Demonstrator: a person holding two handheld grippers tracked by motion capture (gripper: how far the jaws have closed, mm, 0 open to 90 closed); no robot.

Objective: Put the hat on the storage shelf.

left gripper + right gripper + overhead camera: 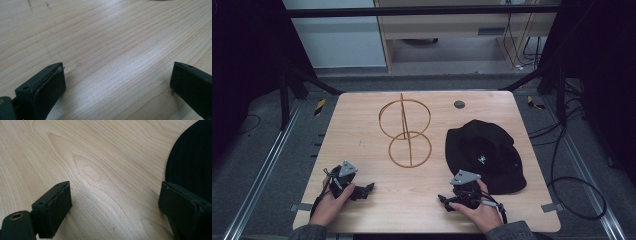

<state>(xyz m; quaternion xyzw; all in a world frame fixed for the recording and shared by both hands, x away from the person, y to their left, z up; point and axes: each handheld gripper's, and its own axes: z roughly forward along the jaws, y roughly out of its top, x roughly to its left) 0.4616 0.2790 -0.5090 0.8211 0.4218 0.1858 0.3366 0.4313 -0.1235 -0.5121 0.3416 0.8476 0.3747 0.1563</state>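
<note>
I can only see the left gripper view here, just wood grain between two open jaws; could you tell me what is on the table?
Observer: A black hat lies on the table's right half, brim flat on the wood.
Operator: Thank you. Is anything else there?
Observer: A wooden ring stand, two hoops joined by uprights, sits toward the middle, left of the hat.
Operator: And where is the right gripper?
Observer: The right gripper rests near the front edge, jaws open and empty; in its own view the hat's brim lies just beyond one jaw.
</note>
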